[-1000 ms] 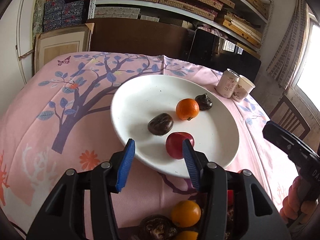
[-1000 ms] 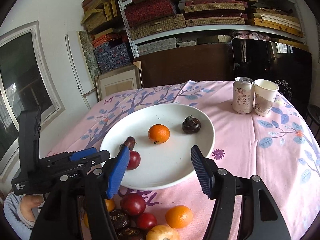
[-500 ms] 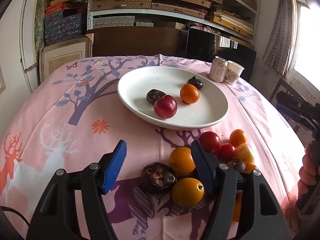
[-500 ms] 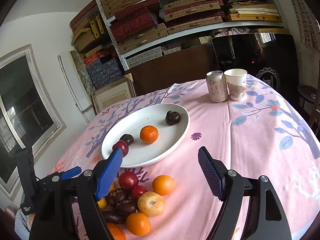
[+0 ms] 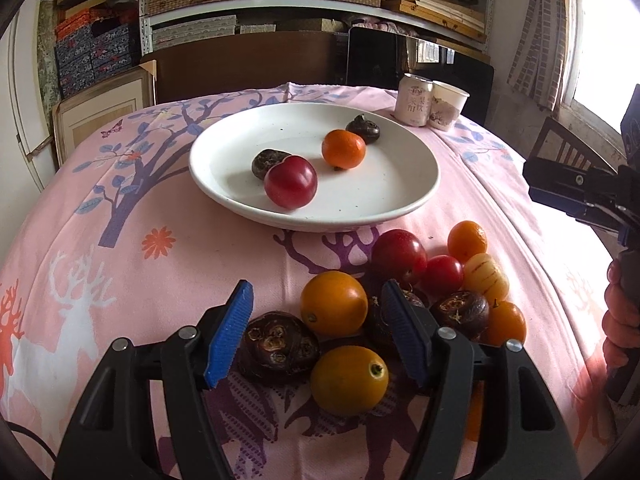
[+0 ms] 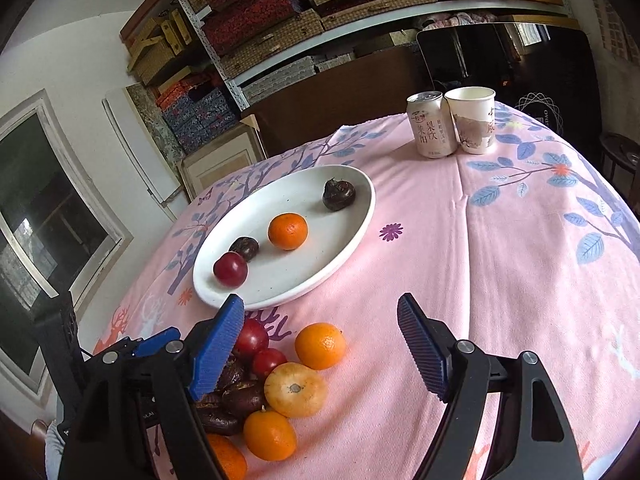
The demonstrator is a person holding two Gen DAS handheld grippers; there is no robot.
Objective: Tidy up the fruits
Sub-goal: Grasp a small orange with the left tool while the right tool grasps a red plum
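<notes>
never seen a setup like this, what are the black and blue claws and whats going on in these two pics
No robot here: a person holds a two-finger tool in each hand, each carrying a fisheye camera looking along its fingers. One picture looks from the left tool, the other from the right tool. Both are open and hold nothing. On the pink patterned tablecloth sits a round white plate with four fruits, a loose fruit pile nearer the cameras, and a drink can beside a paper cup.
</notes>
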